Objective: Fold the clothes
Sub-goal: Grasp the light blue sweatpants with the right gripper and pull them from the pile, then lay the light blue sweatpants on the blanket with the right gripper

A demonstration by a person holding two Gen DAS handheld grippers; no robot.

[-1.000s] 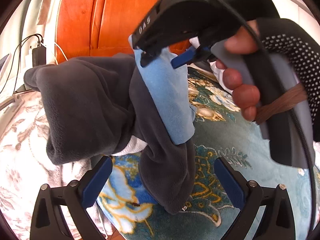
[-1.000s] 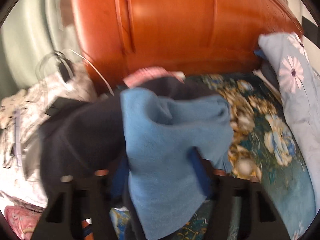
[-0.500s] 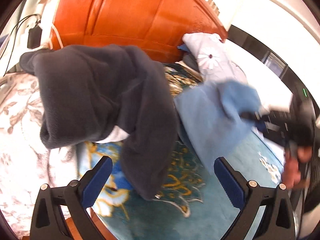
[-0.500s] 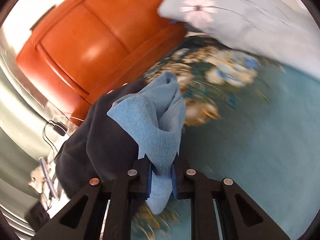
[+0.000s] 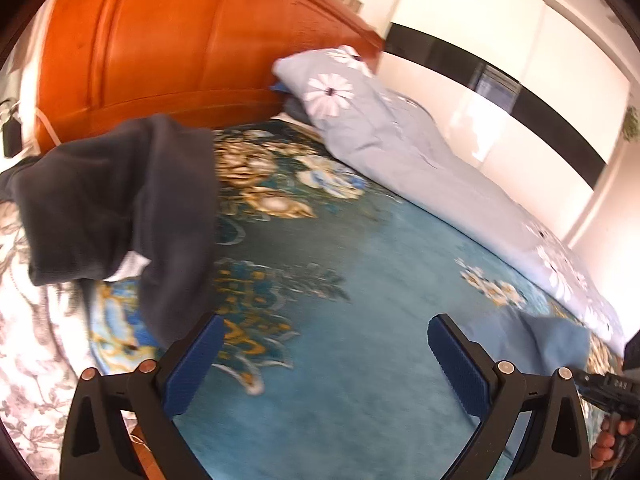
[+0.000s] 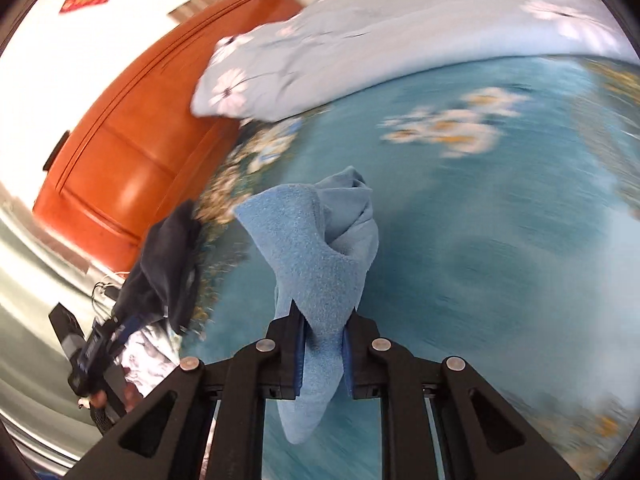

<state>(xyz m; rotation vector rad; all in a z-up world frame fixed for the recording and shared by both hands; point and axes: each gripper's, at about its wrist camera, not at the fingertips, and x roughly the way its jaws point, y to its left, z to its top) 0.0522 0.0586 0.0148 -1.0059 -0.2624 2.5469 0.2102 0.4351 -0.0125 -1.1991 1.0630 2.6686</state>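
Observation:
My right gripper (image 6: 322, 322) is shut on a light blue fleece garment (image 6: 316, 248), held bunched above the teal floral bedspread (image 6: 500, 248). The same blue garment shows at the lower right of the left wrist view (image 5: 560, 340), with the right gripper's black body beside it. A dark grey fleece garment (image 5: 116, 200) lies heaped at the bed's left edge; it also shows in the right wrist view (image 6: 168, 256). My left gripper (image 5: 322, 336) is open and empty above the bedspread (image 5: 360, 280), its left finger close to the grey garment's hanging end.
An orange wooden headboard (image 5: 160, 52) stands behind the bed. A pale blue flowered duvet (image 5: 420, 152) runs along the bed's far side. A grey-and-white floral cloth (image 5: 36, 340) lies at the left edge. Cables and a charger (image 5: 10, 132) hang at the far left.
My right gripper has pulled the blue garment away from the grey one and carried it right, down the bed. The left wrist view has swung right; the grey heap stays.

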